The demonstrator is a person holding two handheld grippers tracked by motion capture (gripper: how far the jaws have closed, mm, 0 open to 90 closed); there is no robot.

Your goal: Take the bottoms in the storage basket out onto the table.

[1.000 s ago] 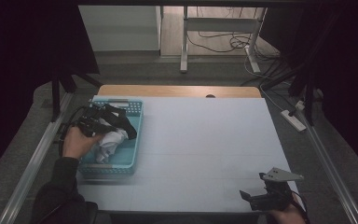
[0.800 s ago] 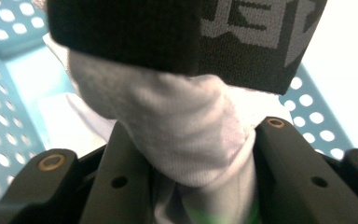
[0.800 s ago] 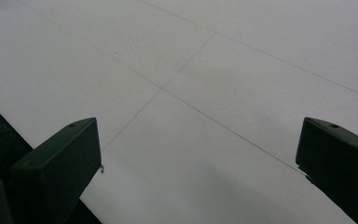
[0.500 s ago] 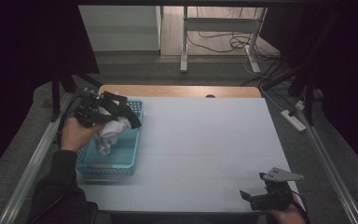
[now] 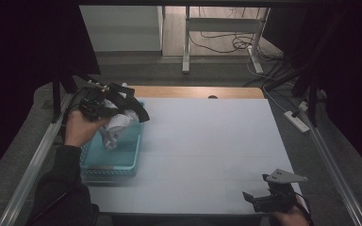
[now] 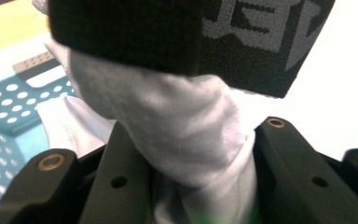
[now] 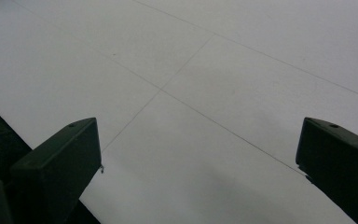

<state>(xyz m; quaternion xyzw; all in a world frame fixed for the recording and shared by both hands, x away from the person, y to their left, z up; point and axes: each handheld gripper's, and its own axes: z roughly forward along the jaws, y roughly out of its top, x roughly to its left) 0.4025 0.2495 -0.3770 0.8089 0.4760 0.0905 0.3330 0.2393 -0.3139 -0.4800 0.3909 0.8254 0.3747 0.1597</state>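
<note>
Left gripper (image 5: 115,101) at upper left of the high view, clamped on a white cloth with a black band (image 6: 186,126), hanging above the blue basket (image 5: 118,162) at centre left. Right gripper (image 5: 268,197) at lower right, jaws wide apart, empty over the bare white table (image 5: 207,141). Probably early going: cloth lifted clear of the basket, not yet laid down anywhere.

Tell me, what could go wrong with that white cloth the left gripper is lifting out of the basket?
The cloth hangs loose from the left gripper, so its tail might snag on the basket rim and tug it along. The jaws pinch just a bunched fold, so it could slip out. The right gripper is far off and open, unable to help quickly.
</note>
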